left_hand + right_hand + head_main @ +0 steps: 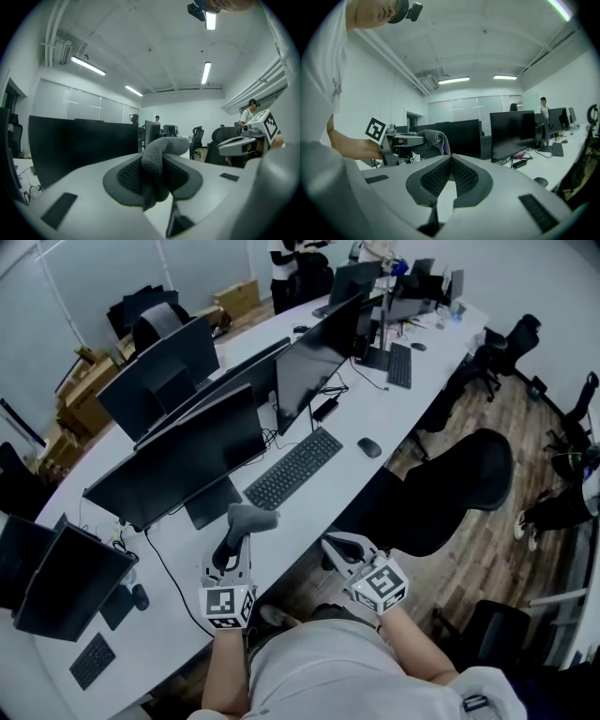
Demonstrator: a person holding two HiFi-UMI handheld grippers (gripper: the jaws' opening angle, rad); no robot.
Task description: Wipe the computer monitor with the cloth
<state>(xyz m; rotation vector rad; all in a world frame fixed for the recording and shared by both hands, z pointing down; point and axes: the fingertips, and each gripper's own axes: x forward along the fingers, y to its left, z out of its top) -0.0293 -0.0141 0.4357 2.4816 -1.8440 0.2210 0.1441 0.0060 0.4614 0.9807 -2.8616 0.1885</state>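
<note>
Monitor point(178, 460) target, my read: the nearest dark panel on the long white worktop point(394, 418), just left of and beyond the left claw. More screens run down the row toward the far end, so can't be sure which one is meant. Panel stands upright on its stand. The left gripper view shows its dark face filling the left side ahead of the tips. Black office chair point(450, 488) sits at the right, off the worktop's near edge. Keyboard point(293, 468) lies right of the panel, in front of the next screen. Left claw point(234, 538) is clamped on the grey cloth point(157, 161): pads pinch a bunched fold and a loose lump pokes out past the tips. It hovers over the near part of the worktop, with the cloth near the panel's lower right corner but apart from it, no contact. Right claw point(450, 159) is closed tip to tip with nothing in it, held off the near edge beside the chair. Mouse point(369, 447) is right of the keyboard, well clear of the path. Step, as I judge it: approach, cloth in grip, wiping not begun. Next move calls for swinging the left claw left and forward, presenting the protruding lump flat to the screen face, then stroking with light pressure, since the panel may rock on its stand. Right claw could steady the frame but would need opening first.
</note>
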